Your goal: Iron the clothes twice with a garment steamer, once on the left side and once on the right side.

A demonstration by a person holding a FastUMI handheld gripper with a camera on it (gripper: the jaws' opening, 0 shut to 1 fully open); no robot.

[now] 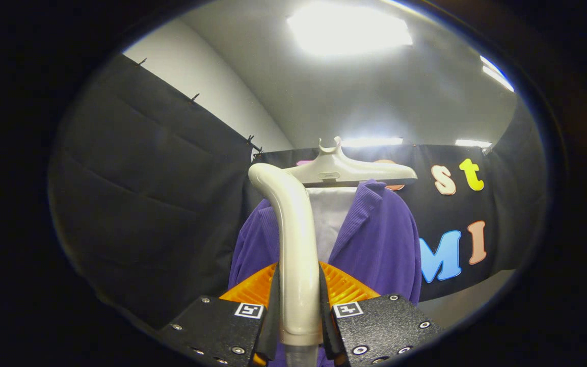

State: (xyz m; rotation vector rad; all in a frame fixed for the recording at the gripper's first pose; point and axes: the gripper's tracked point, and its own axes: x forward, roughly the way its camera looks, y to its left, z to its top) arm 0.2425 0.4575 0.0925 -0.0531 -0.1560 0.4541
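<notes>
Holding tight, the hand-held gripper [298,306] has both of its fingers pressed on the handle of the garment steamer [296,244], one finger on each side. The handle is a pale, smooth tube. It stands up straight between the two fingers and climbs well past them. Near its top it bends over to the right and joins the flat, wide steamer head [347,173], which points to the right and sits just above the collar of the clothes.

The clothes hang right behind the steamer. They are a purple jacket [380,244] with fine ribs in the cloth, and its front is open at the top. A white shirt [331,214] shows in the gap between the two sides of the jacket (it looks like it is worn under the jacket). The left side of the jacket peeks out to the left of the handle, and the right side spreads out wider to the right of it.

Black cloth walls [151,193] stand to the left and behind the clothes. Above them is a pale ceiling with a bright lamp [347,28] shining down.
</notes>
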